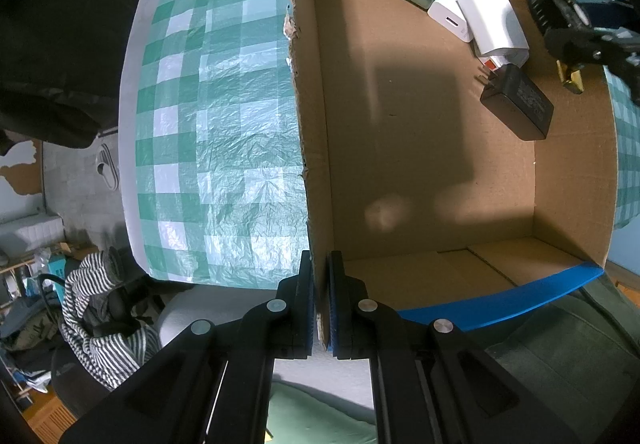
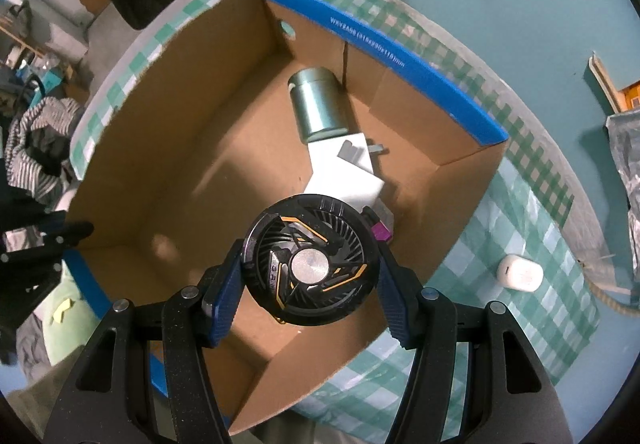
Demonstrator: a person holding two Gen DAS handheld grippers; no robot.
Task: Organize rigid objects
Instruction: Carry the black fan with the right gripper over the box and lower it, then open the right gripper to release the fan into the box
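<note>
Green-checked cloth covers the worktop point(image 1: 208, 116) under a cardboard box point(image 2: 168, 148). Left claw point(image 1: 321, 300) pinches the box wall; right claw point(image 2: 310, 276) clamps a round black fan point(image 2: 310, 260) above 2 white chargers point(image 1: 480, 20) inside.

Matt cardboard box point(image 2: 168, 148), brushed metal can point(image 2: 318, 104), crinkled plastic tablecloth point(image 1: 224, 116)
</note>
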